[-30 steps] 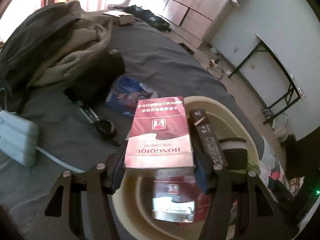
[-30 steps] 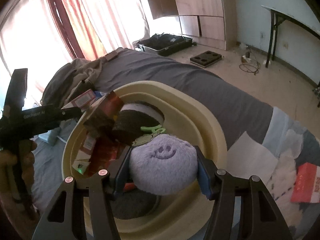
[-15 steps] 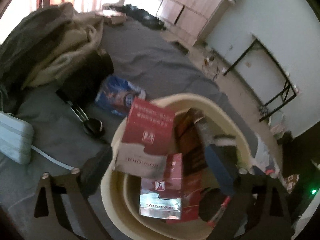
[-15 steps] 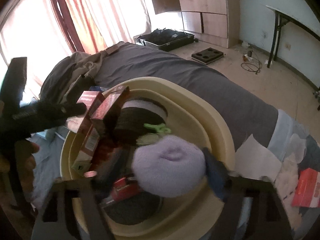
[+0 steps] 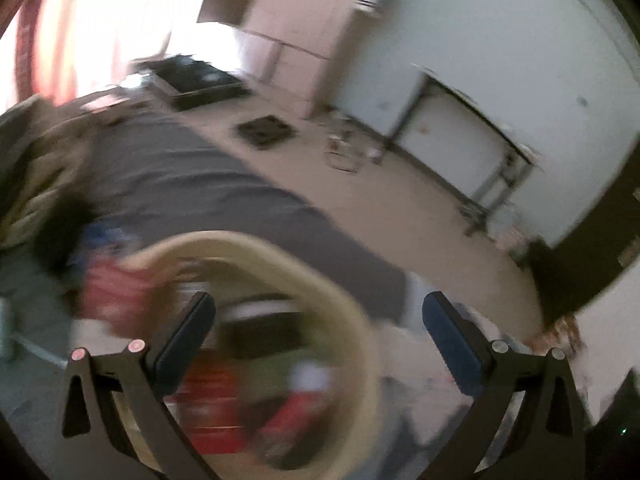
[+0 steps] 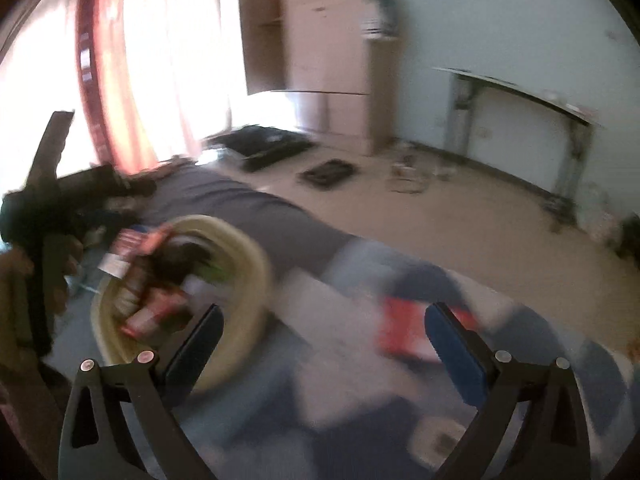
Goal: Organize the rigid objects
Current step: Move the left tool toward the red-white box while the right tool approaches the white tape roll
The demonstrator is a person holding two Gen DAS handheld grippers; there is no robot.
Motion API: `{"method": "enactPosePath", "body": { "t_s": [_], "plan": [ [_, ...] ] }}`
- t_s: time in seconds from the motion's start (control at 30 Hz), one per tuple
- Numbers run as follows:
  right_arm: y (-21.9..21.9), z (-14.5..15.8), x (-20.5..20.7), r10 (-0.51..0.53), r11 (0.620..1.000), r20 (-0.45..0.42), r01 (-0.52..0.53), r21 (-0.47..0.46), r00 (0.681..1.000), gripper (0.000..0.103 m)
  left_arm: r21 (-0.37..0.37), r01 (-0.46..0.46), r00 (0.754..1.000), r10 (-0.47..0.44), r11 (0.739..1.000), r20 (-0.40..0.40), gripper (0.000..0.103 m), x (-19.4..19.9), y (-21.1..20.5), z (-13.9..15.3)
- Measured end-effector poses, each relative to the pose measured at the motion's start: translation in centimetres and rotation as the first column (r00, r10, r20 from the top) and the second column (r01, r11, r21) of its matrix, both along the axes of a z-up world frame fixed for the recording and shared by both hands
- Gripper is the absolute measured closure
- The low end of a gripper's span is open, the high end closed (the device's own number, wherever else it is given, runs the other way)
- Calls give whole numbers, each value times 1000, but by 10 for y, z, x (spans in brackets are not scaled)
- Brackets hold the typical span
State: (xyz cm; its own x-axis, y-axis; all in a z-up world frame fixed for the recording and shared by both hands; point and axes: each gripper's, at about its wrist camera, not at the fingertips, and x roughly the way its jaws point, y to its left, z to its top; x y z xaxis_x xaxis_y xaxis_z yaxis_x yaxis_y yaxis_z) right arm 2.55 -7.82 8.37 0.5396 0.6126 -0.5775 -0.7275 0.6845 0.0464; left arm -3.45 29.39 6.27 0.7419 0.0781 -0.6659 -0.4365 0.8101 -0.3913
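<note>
Both views are heavily smeared, so small details cannot be read.

Landmark: the cream basin (image 5: 360,320), which sits on the grey bed (image 5: 192,176).

Left of the basin in the left wrist view lie rumpled dark and beige clothes (image 5: 32,168), and just beside its left rim a blurred red box (image 5: 112,296) leans at the edge. Inside the basin are red boxes (image 5: 208,396) and dark shapes too blurred to name. The left gripper (image 5: 316,316) hangs over the basin, its jaws opening and already wide, with nothing between its 2 blue pads (image 5: 452,340).

In the right wrist view, a hand (image 6: 24,312) left of the basin (image 6: 248,280) carries the left gripper's black frame. The basin there holds red boxes (image 6: 156,312) and a dark round item, with a bit of green showing. Right of the basin, on the patterned bedding (image 6: 320,380), lies 1 red flat packet (image 6: 400,332), apart from the basin. The right gripper (image 6: 320,320) is above the bedding to the right of the basin, jaws opening and wide, pads empty.

Beyond the basin are the wardrobe (image 6: 328,52) and a black suitcase (image 6: 264,144) on the floor.
</note>
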Motion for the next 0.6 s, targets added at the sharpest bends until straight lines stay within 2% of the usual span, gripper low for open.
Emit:
{"method": "enactPosePath", "body": {
  "t_s": [0.1, 0.17, 0.23, 0.37, 0.43, 0.53, 0.6],
  "plan": [
    [-41, -29, 0, -67, 998, -25, 67, -4, 997, 0, -4, 113, 993, -113, 994, -14, 0, 37, -43, -1],
    [-53, -46, -1, -77, 997, -24, 77, -28, 997, 0, 40, 212, 976, -210, 976, -62, 0, 62, -80, -7],
    [-63, -66, 0, -107, 993, -15, 106, -41, 994, 0, 42, 285, 954, -279, 958, -114, 0, 84, -111, -16],
    [-60, -81, 8, -108, 993, -80, 104, -51, 991, 0, -9, 290, 940, -286, 957, -184, 0, 119, -153, -43],
    [-59, -87, 8, -113, 992, -71, 108, -63, 991, 0, -21, 338, 919, -335, 941, -207, 0, 133, -173, -57],
    [-57, -97, 23, -123, 987, -58, 116, -107, 991, 0, -10, 377, 894, -366, 926, -259, 0, 141, -197, -73],
    [-55, -107, 34, -128, 987, -81, 120, -107, 988, 0, -6, 380, 892, -368, 925, -260, 0, 144, -202, -74]
  ]
}}
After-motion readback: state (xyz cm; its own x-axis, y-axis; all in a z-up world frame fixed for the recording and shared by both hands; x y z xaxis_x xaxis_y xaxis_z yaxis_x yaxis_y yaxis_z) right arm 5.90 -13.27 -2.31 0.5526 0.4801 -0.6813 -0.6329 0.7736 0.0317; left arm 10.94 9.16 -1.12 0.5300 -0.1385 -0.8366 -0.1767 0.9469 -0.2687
